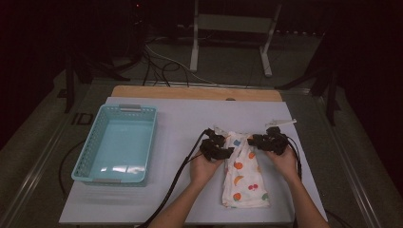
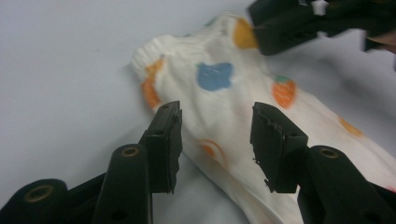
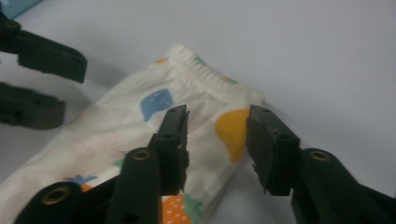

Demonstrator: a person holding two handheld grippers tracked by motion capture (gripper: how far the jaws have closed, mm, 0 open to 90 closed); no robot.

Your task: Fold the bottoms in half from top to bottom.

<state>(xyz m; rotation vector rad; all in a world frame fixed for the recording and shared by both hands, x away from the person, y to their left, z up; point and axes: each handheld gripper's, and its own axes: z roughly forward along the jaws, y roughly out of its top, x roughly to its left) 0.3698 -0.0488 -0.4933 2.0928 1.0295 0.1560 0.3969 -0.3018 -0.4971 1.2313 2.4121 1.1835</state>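
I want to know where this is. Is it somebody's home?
Probably not: it looks like a test room. A bare table stands on a dark floor with loose cables, and a metal stand stands behind it.

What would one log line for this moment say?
left tongs: open over cloth | right tongs: open at its ribbed end | cloth: flat on table | basket: left

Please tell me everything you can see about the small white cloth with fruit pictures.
The cloth looks like soft white cotton, printed with orange, blue and red fruit shapes. It lies folded and mostly flat on the pale table, right of the basket. Its far end has a ribbed elastic band. Both grippers, left gripper and right gripper, are at that end, fingers apart.
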